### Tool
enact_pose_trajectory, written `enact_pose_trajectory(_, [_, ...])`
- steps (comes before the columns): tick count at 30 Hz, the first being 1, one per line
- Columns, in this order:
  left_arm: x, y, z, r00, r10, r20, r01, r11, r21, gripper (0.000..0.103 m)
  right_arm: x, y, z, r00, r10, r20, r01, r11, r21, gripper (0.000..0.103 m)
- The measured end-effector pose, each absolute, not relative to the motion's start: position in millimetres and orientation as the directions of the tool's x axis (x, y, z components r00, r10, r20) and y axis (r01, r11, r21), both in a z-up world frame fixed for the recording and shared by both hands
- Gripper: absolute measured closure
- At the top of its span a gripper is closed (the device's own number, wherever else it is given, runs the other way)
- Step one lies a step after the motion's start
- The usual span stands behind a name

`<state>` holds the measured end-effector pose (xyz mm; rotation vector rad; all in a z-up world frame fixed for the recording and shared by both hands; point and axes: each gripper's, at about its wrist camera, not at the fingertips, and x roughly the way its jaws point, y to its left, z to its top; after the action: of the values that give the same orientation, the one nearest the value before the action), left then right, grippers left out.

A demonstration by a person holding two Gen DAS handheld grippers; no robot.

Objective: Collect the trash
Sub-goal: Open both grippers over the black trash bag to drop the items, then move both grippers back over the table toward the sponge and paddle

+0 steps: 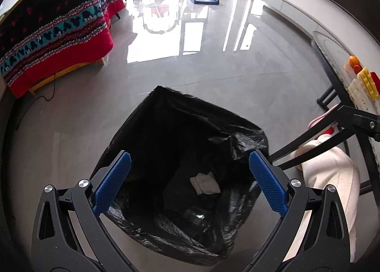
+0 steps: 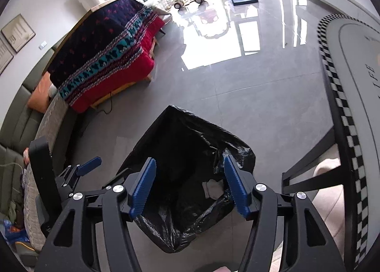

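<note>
The left gripper (image 1: 190, 177) and right gripper (image 2: 190, 185) both hang with jaws apart and empty above the open black trash bag (image 1: 166, 129) on the floor, its mouth directly below them. Only the left wrist view shows the crumpled white tissue (image 1: 205, 183) clearly; the right shows the checkered worktop (image 2: 344, 115)

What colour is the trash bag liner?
Black trash bag, clearest in left wrist view.
</note>
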<state>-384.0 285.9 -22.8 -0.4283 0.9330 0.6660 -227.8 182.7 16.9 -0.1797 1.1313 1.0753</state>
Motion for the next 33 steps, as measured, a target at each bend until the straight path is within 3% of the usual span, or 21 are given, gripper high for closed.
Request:
enact_pose_trajectory(15, [-292,231,6,0.502,0.224,-0.835,-0.525,0.847,-0.089,0.006,-165,98,42,0.178,0.626,-0.759,-0.669,0.643,0.374,0.037])
enact_pose_trajectory(33, [-126,128,47,0.576,0.076,-0.814,-0.247,0.965,-0.084,0.006,-42,-37,67,0.409,0.530,-0.743,-0.484,0.816,0.315,0.037])
